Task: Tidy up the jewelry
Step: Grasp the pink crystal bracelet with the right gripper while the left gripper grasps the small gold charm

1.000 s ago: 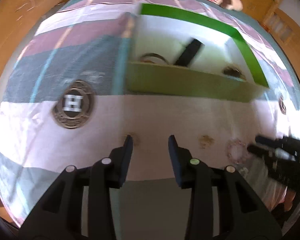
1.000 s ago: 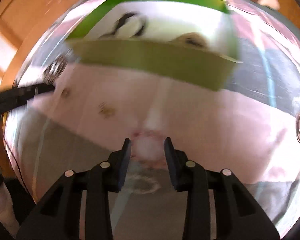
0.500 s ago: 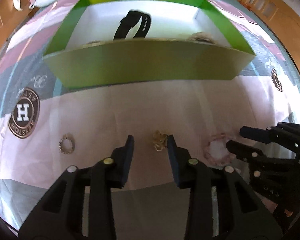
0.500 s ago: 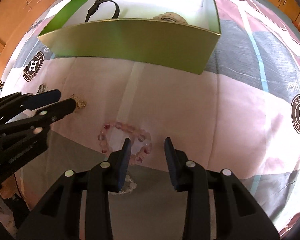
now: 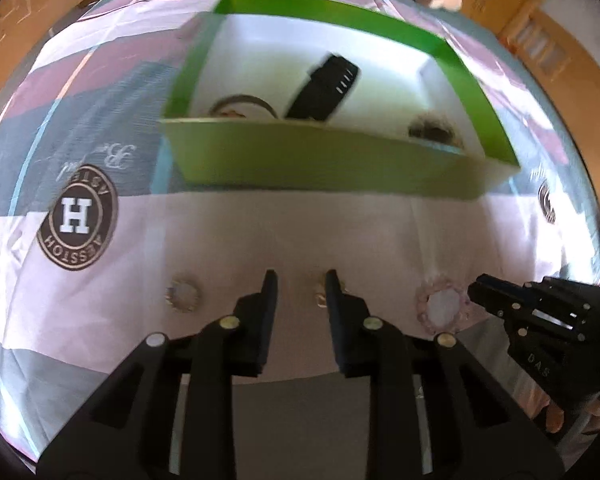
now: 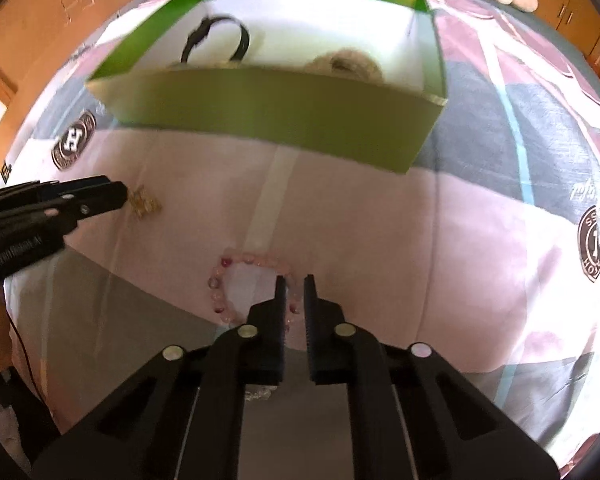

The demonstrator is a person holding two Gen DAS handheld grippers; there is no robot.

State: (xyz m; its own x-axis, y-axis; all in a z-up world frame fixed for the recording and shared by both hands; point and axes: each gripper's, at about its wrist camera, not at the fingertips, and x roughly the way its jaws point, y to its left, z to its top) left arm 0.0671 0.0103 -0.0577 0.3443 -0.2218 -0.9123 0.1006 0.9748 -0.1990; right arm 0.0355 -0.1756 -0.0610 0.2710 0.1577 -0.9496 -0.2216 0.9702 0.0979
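Pink bead bracelet [image 6: 236, 280] pinched by right tool [image 6: 292, 280]; bedsheet [image 5: 380, 232] logo "H" [image 5: 76, 218].

A pink bead bracelet [image 6: 252, 288], a gold trinket [image 6: 143, 204] and a silver ring [image 5: 183, 295] lay flat on the sheet before the open green box [image 6: 284, 120], which held a black strap [image 6: 216, 40].
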